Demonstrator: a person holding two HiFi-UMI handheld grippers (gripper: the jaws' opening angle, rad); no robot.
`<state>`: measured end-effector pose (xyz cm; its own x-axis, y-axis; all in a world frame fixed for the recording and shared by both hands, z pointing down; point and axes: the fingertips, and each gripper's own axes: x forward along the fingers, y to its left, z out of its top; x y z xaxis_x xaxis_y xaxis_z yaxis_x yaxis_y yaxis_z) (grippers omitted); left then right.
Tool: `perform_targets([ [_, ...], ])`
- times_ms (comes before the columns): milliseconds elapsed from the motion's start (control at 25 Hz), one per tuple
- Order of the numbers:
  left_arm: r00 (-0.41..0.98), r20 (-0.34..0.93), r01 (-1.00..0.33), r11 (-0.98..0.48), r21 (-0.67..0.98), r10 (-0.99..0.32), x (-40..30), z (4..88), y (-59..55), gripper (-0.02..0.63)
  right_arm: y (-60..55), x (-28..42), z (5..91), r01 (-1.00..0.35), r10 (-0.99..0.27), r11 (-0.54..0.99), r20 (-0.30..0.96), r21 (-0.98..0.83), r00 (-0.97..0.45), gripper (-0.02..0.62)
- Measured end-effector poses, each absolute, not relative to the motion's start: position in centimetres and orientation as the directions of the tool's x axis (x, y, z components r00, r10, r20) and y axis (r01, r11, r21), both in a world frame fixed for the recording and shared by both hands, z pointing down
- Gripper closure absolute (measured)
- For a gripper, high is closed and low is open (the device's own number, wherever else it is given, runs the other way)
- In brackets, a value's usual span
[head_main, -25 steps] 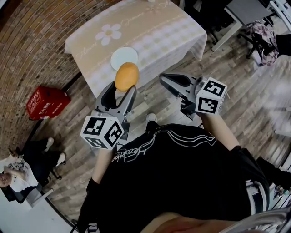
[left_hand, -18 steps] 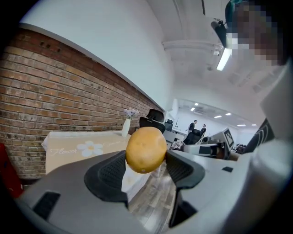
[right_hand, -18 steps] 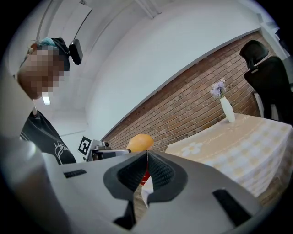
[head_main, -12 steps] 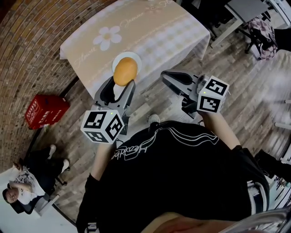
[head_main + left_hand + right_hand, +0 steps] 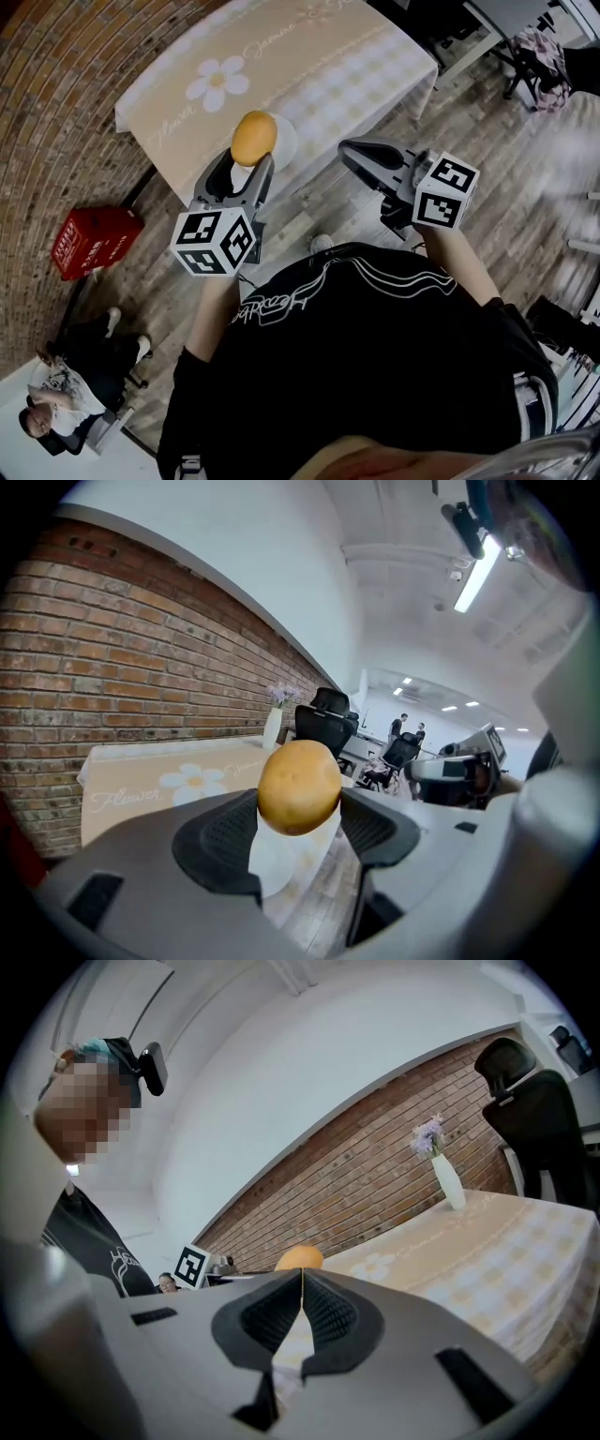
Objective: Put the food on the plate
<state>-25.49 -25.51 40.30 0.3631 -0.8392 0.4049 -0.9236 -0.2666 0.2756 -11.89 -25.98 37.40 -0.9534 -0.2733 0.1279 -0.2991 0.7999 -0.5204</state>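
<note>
My left gripper (image 5: 249, 161) is shut on a yellow-brown potato (image 5: 254, 137), which it holds up in the air over the near edge of the table. In the left gripper view the potato (image 5: 299, 787) sits pinched between the two dark pads. A white plate (image 5: 282, 142) lies on the tablecloth just behind the potato, partly hidden by it. My right gripper (image 5: 354, 148) hangs to the right, off the table over the floor, its jaws pressed together with nothing in them. The right gripper view shows the potato (image 5: 300, 1258) peeking over the shut jaws.
The table (image 5: 309, 66) has a beige checked cloth with a daisy print (image 5: 210, 86). A white vase with purple flowers (image 5: 443, 1176) stands on it. A red crate (image 5: 87, 241) sits on the wooden floor at left, beside a brick wall. Office chairs stand farther back.
The potato in my left gripper has shifted up and slightly left in the head view, and now overlaps the plate. The right gripper has barely moved.
</note>
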Motion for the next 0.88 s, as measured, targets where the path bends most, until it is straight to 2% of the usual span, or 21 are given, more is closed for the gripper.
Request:
perform_targets([
  [880,0.358,0.581,-0.932,-0.242,0.27,-0.731,-27.9,53.5,-30.1,0.333,-29.5,-13.6,40.1,-0.336,-0.289,0.762,0.173,-0.554,-0.941,0.598],
])
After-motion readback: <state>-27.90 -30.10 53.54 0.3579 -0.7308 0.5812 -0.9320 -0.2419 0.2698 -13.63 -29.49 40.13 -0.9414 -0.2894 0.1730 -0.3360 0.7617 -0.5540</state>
